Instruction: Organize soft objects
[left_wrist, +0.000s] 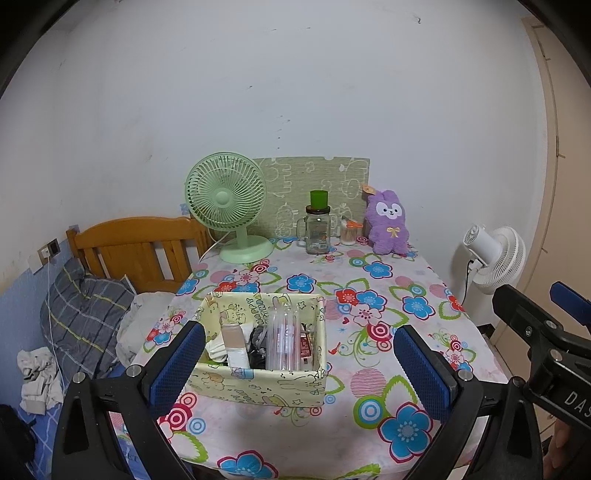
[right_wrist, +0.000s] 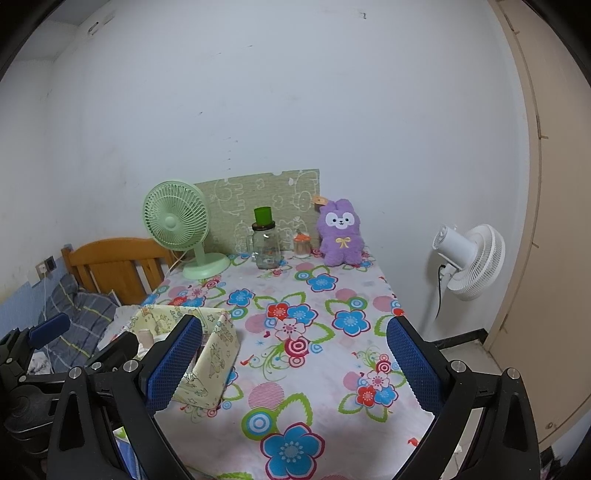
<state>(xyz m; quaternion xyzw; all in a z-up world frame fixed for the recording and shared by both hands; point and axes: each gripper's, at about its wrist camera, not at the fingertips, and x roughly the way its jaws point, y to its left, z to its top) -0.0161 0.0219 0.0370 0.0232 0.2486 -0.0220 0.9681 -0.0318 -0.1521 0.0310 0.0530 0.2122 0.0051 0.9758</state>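
Observation:
A purple plush bunny (left_wrist: 388, 225) (right_wrist: 340, 232) sits upright at the table's far right, against the wall. A yellow fabric box (left_wrist: 258, 380) (right_wrist: 210, 365) stands at the near left of the flowered tablecloth (left_wrist: 388, 332); it holds a clear bottle (left_wrist: 283, 339), a white bottle, white and dark cloth items. My left gripper (left_wrist: 299, 369) hangs open just in front of the box. My right gripper (right_wrist: 293, 365) is open over the near table, with the box by its left finger. Both are empty.
A green desk fan (left_wrist: 231, 206) (right_wrist: 181, 229), a glass jar with a green cup on top (left_wrist: 317, 229) (right_wrist: 266, 243) and a small swab jar (left_wrist: 349, 232) line the back. A white standing fan (left_wrist: 495, 258) (right_wrist: 469, 258) is right of the table, a bed (left_wrist: 85, 314) left.

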